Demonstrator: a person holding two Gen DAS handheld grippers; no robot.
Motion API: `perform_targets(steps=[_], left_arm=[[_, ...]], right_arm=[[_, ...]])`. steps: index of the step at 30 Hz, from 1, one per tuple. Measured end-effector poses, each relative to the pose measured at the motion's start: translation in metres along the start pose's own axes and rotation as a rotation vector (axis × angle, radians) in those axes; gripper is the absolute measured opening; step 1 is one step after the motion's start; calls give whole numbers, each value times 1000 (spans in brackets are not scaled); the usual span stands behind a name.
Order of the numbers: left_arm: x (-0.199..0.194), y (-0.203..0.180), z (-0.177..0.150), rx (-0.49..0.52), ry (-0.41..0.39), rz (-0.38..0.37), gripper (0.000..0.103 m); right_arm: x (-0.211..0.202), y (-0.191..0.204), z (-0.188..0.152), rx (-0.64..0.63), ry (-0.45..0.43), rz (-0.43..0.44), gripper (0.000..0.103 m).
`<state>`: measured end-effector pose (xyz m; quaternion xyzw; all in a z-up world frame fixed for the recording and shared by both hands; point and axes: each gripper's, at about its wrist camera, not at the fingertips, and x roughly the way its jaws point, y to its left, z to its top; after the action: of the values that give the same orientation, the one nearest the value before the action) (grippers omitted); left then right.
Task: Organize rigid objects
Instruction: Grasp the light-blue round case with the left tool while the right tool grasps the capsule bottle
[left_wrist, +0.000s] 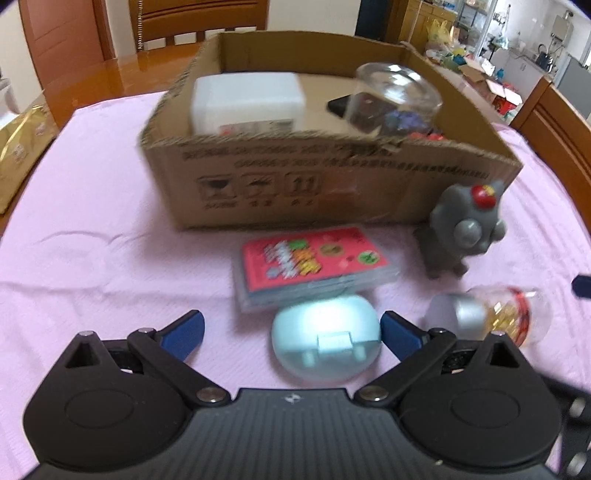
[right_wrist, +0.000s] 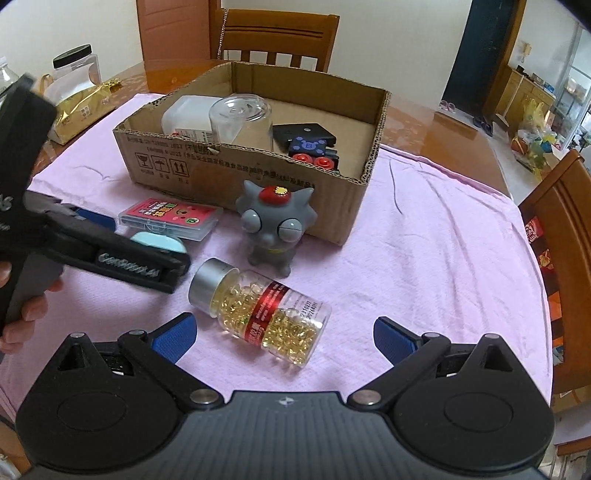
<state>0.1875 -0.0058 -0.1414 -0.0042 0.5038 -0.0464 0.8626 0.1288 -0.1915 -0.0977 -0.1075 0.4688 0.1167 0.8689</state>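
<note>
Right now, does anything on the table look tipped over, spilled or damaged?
The capsule bottle lies on its side on the pink cloth, cap on, nothing spilled. The cardboard box has ragged torn edges.

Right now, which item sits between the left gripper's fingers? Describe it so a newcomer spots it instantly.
Start at the cardboard box on the pink cloth. In front of it lies a red card pack in a clear case, and nearer still, between the open left gripper fingers, is a pale blue rounded case. It is the only smooth, egg-shaped blue item there.
</note>
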Motion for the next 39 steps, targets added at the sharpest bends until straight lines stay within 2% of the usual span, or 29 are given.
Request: perform_targets(steps=[5,12,19,26,35,37,39], left_arm=[[-7,20,-15,22,19,58,101],[-12,42,-21,-19,28,82,101],[-13,45,-19,-14,28,69,101],[-11,32,-13,24,-4,49,99],[-4,19,-2,36,-33,44,77],[-5,19,0,44,-42,42,69],[-6,22,-1,58,-44,32,68]], right_arm=[[2,2,3,-7,0,17,103],[6,11,12,-5,-25,24,103],[23,25,27,13,-44,-34,103],[28,22,17,45,2,-66,103],[36,12,-7,112,83,-53,103],[40,12,-10,115,92,-51,103],[43,12,-12,114,107,-49,103]])
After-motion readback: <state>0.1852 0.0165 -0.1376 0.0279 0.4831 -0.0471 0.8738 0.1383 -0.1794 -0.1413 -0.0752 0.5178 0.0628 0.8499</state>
